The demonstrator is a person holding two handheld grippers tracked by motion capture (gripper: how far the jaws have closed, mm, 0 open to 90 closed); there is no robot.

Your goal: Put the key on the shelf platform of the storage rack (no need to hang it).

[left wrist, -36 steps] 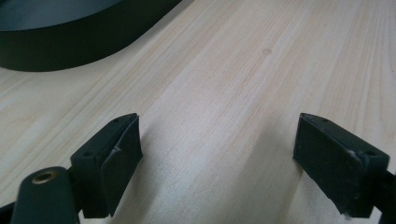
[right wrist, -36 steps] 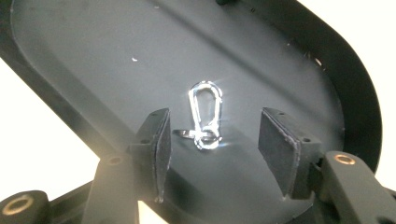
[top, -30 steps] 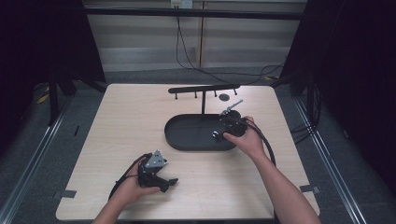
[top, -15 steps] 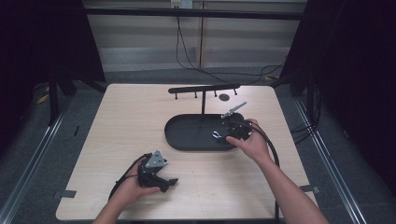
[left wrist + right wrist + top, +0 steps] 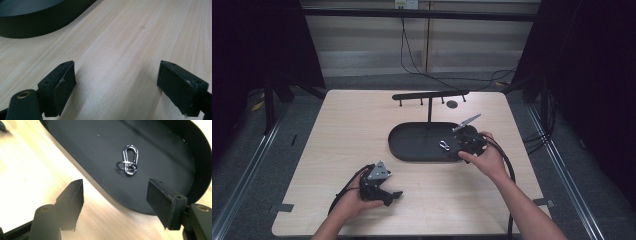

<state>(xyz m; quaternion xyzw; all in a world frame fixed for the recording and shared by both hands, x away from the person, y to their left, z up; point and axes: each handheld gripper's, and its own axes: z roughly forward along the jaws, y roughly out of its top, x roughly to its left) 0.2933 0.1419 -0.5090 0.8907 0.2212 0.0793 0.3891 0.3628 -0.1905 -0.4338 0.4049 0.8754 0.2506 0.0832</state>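
1. A pale wooden table (image 5: pixel 347 135) took up the middle of the high view, with dark floor around it and cables trailing beyond its far edge.
2. A black oval tray (image 5: pixel 412 142) lay right of the table's centre. A thin post rose from its far side and carried a black crossbar (image 5: pixel 430 95) with short pegs hanging under it.
3. The person's right hand (image 5: pixel 484 157) held the right gripper (image 5: pixel 464 145) at the tray's right end. In the right gripper view its two black jaws stood wide apart with nothing between them, tilted down over the tray's near rim (image 5: pixel 105 195).
4. The left hand (image 5: pixel 357 200) held the left gripper (image 5: pixel 394 196) low over the table near its front edge, well apart from the tray. In the left gripper view its jaws were also spread wide and empty above bare wood (image 5: pixel 120 50), with the tray's wall (image 5: pixel 37 22) at the upper left.
5. A small shiny metal clip with a ring attached (image 5: pixel 128 161) lay flat on the tray floor, just beyond the right gripper's jaws and untouched by them; the high view showed it (image 5: pixel 444 145) near the tray's right end.
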